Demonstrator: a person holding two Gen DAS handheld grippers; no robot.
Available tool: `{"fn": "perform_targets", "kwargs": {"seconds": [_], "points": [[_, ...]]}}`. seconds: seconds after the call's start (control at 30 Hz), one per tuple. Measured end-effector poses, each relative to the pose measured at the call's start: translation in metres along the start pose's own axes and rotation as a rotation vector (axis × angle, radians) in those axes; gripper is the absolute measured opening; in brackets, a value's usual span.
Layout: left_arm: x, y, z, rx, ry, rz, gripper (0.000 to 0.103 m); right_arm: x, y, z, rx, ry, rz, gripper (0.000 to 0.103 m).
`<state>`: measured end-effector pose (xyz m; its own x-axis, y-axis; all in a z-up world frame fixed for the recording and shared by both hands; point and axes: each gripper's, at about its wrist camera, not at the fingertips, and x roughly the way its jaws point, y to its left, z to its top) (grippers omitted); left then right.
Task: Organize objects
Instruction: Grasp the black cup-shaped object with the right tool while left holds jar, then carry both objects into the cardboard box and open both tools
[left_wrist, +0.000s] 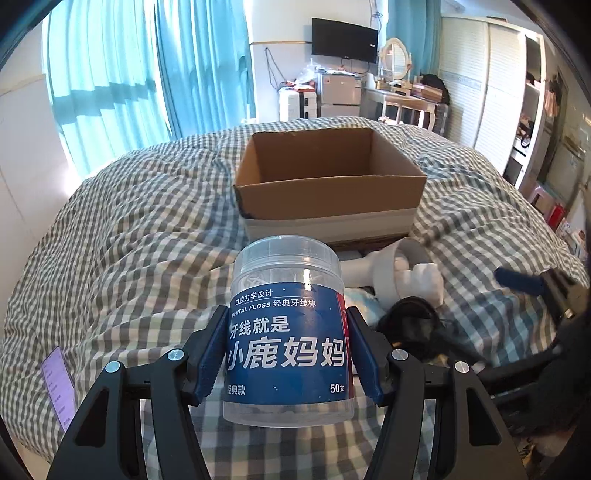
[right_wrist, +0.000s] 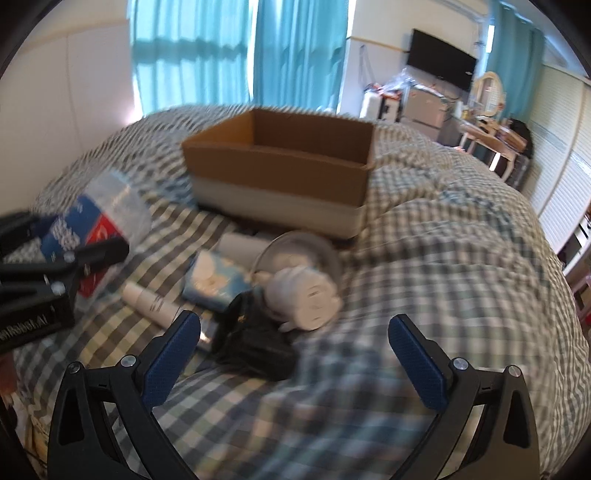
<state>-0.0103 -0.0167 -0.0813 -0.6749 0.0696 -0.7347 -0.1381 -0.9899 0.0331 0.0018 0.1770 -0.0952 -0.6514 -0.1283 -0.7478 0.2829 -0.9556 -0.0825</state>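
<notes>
Left claw clamped on the floss jar, blue pads pressing the labelled middle on both sides. Jar upright, lifted off the bed, in front of the cardboard box, not over it yet. Clear plastic, looks light and stiff; smooth wall could slip, so a mid-body grip on the label is the right spot, not the lid.

Right claw spread wide, holding nothing, hovering above the bed near the pile. Right view is blurred.

Pile just ahead of the box: white handheld fan, black cable bundle, tissue pack, small white bottle. Fan is rigid, awkward shape, best taken by the handle; cable is floppy; tissue pack is soft.

Box is open; inside mostly hidden. Likely next: jar into box.
</notes>
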Motion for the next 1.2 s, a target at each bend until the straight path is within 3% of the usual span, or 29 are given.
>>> {"fn": "perform_targets", "kwargs": {"seconds": [0.1,0.33,0.5,0.77,0.87,1.2], "points": [[-0.001,0.004,-0.002,-0.002,-0.008,0.011,0.063,0.017,0.011,-0.003,-0.029,0.053,0.016,0.092],[0.006,0.010,-0.009,-0.014,-0.002,0.004,0.063,0.043,0.025,-0.010,-0.081,0.144,0.010,0.086],[0.007,0.010,-0.010,-0.018,-0.003,-0.010,0.063,0.048,0.025,-0.013,-0.087,0.166,0.020,0.067],[0.005,0.011,-0.012,-0.013,-0.005,-0.011,0.063,0.025,0.020,-0.009,-0.062,0.081,0.031,0.066],[0.002,0.008,-0.012,-0.006,-0.009,-0.014,0.063,0.011,0.015,0.000,-0.041,0.047,0.079,0.065],[-0.007,0.002,-0.002,0.002,-0.029,-0.021,0.063,-0.024,0.011,0.024,-0.060,-0.049,0.058,0.064]]}}
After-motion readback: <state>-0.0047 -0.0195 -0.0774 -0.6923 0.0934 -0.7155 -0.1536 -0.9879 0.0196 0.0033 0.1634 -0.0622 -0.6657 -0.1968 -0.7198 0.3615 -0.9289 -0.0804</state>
